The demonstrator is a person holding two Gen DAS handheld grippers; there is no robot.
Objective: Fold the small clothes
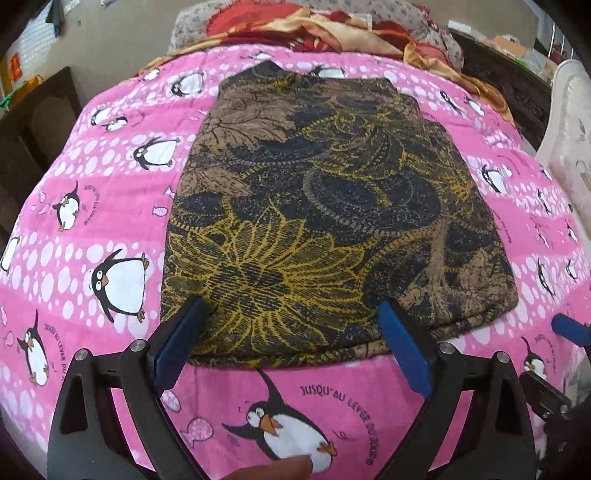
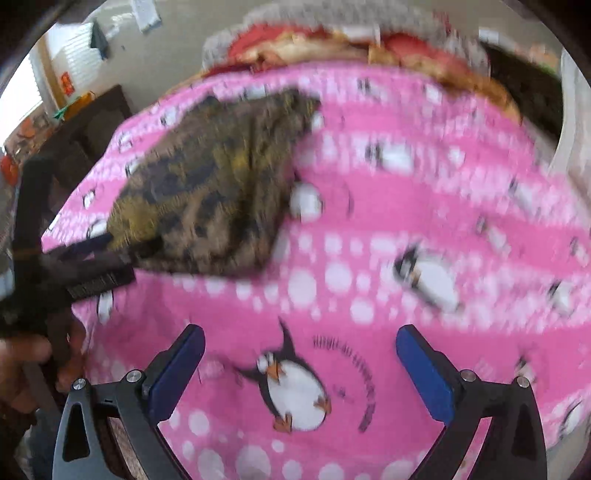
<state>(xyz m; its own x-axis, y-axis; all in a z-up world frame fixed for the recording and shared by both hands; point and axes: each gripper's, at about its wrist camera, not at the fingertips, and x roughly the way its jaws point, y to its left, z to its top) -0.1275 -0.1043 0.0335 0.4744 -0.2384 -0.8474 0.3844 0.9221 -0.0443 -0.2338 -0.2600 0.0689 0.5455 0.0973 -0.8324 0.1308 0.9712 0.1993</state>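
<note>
A small garment [image 1: 325, 206] with a dark brown, black and yellow floral print lies flat and folded on the pink penguin blanket [image 1: 110, 206]. My left gripper [image 1: 291, 306] is open, its blue fingertips over the garment's near edge. In the blurred right wrist view the garment [image 2: 207, 192] lies up and to the left. My right gripper [image 2: 301, 336] is open and empty over bare blanket [image 2: 406, 206], to the right of the garment. The left gripper's dark frame [image 2: 74, 266] shows at the garment's near corner. A blue tip of the right gripper [image 1: 565, 325] shows at the left view's right edge.
A heap of red and gold cloth [image 1: 332, 26] lies at the far end of the bed. Dark wooden furniture [image 1: 37, 122] stands to the left. A white cushioned piece [image 1: 569, 122] stands at the right. The blanket's near edge is close below the grippers.
</note>
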